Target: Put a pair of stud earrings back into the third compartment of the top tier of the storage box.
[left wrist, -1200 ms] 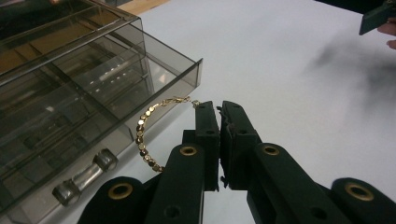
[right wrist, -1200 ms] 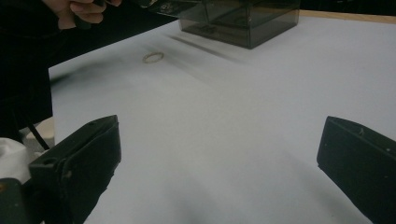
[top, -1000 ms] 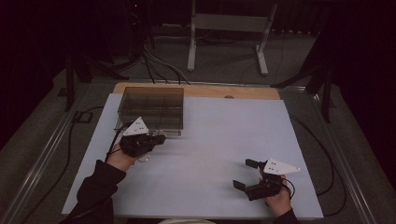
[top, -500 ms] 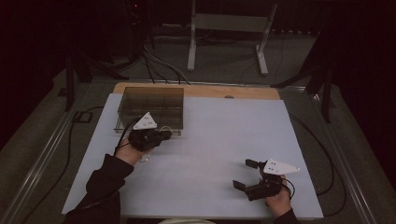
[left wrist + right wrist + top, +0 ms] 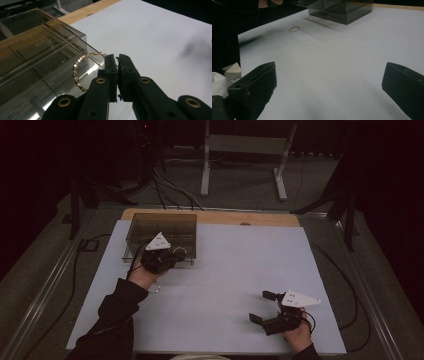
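My left gripper (image 5: 176,255) is shut on a gold beaded hoop (image 5: 77,73), pinching it at its clasp end. The hoop hangs left of the jaws, right at the near top corner of a smoky clear box (image 5: 37,50). In the high view that box (image 5: 160,226) stands at the table's far left, with the gripper at its front edge. A second gold hoop (image 5: 155,288) lies flat on the white sheet beside the left forearm, and it is the same hoop (image 5: 294,29) that the right gripper view shows. My right gripper (image 5: 263,307) rests near the front right, open, nothing between its jaws (image 5: 329,75).
A white sheet (image 5: 230,265) covers the table, with a wooden strip (image 5: 250,217) along the far edge. The box (image 5: 342,10) is also in the right gripper view. Cables run along both sides of the table, and a metal stand (image 5: 245,150) is on the floor behind.
My left hand has carried the hoop away from the person and slightly right, up to the box's front edge. The right gripper has stayed put.
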Demonstrator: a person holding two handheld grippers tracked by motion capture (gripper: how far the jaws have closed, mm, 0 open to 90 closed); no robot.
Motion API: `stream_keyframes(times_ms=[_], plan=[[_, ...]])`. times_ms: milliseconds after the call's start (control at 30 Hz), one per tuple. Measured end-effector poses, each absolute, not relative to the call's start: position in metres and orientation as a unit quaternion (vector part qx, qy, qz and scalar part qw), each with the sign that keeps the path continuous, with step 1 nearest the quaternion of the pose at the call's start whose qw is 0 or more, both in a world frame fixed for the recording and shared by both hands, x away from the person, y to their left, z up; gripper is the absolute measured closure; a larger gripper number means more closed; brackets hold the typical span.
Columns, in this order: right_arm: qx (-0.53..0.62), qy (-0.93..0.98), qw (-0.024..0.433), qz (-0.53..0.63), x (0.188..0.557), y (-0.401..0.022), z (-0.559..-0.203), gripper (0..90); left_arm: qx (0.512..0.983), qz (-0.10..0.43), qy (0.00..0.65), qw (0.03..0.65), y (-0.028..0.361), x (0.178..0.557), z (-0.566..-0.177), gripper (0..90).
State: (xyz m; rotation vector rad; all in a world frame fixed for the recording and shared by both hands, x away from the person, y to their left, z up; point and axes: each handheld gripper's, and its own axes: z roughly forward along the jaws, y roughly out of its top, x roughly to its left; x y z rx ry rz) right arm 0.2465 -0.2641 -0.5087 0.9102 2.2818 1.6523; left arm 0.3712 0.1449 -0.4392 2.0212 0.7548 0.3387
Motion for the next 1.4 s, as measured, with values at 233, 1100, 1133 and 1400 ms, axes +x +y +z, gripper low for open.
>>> stream_keyframes(times_ms=[233, 1100, 1133, 1400], plan=[[0.308, 0.768, 0.090, 0.555, 0.246, -0.264, -0.509, 0.0, 0.818, 0.138, 0.316, 0.460, 0.142, 0.379, -0.443, 87.0], [0.305, 0.770, 0.088, 0.553, 0.246, -0.264, -0.508, 0.0, 0.794, 0.139, 0.340, 0.484, 0.153, 0.365, -0.428, 33.6], [0.305, 0.770, 0.088, 0.553, 0.246, -0.264, -0.508, 0.0, 0.793, 0.139, 0.340, 0.486, 0.154, 0.363, -0.427, 31.3], [0.306, 0.768, 0.089, 0.555, 0.246, -0.265, -0.508, 0.0, 0.801, 0.127, 0.328, 0.485, 0.160, 0.352, -0.422, 18.4]])
